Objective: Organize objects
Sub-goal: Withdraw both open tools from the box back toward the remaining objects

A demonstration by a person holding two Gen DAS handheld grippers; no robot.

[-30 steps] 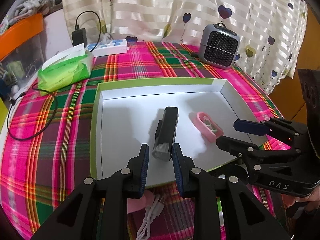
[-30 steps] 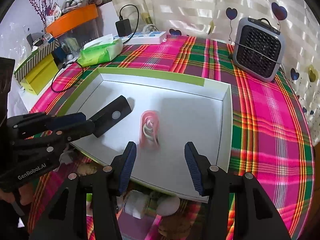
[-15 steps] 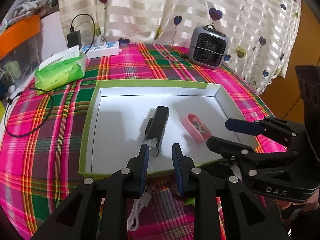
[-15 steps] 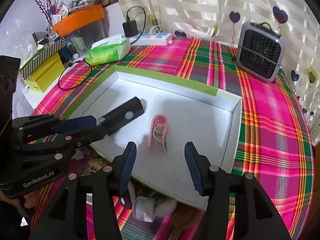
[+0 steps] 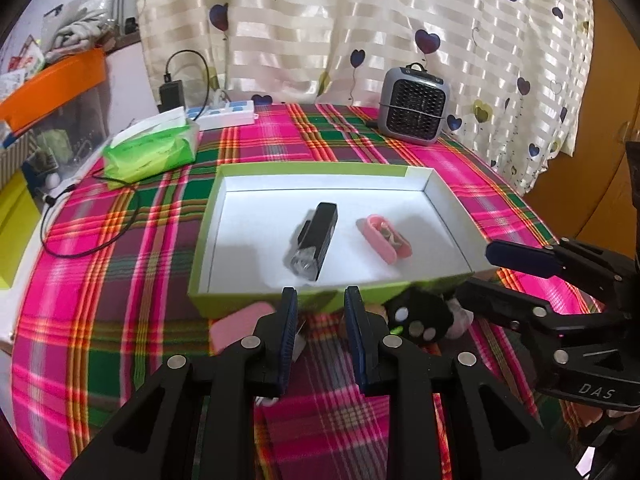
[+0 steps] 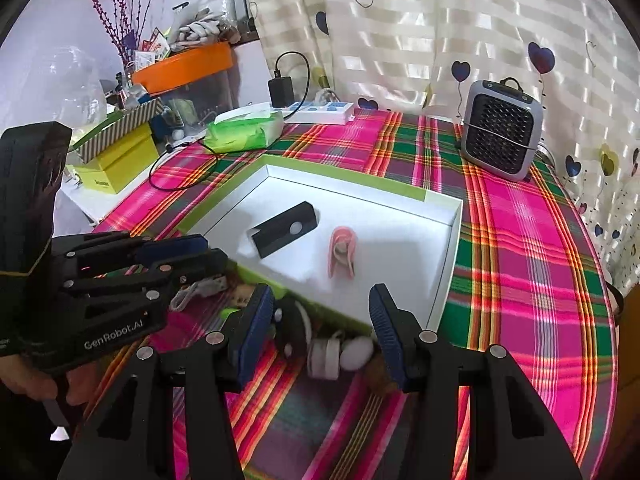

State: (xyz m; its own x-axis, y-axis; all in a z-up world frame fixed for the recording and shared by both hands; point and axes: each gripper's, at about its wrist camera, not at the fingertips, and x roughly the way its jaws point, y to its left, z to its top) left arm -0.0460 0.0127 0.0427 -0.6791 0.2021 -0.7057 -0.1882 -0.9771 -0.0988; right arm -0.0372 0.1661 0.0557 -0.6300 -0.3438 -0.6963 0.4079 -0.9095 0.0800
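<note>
The left gripper hangs empty, its jaws narrowly apart, over the bench just short of the box's near green wall. The right gripper is also empty, jaws set wide, above the loose pile left outside that wall: a black remote-like piece, a white roll, a white egg-shaped piece and a flat pink item. The black flashlight and the pink case already lie in the box.

The likely trouble is crowding. The pile sits tight against the wall, so a descending finger could catch the cardboard rim and shove the box, or pinch two pieces together. The two grippers are close and may knock each other.
</note>
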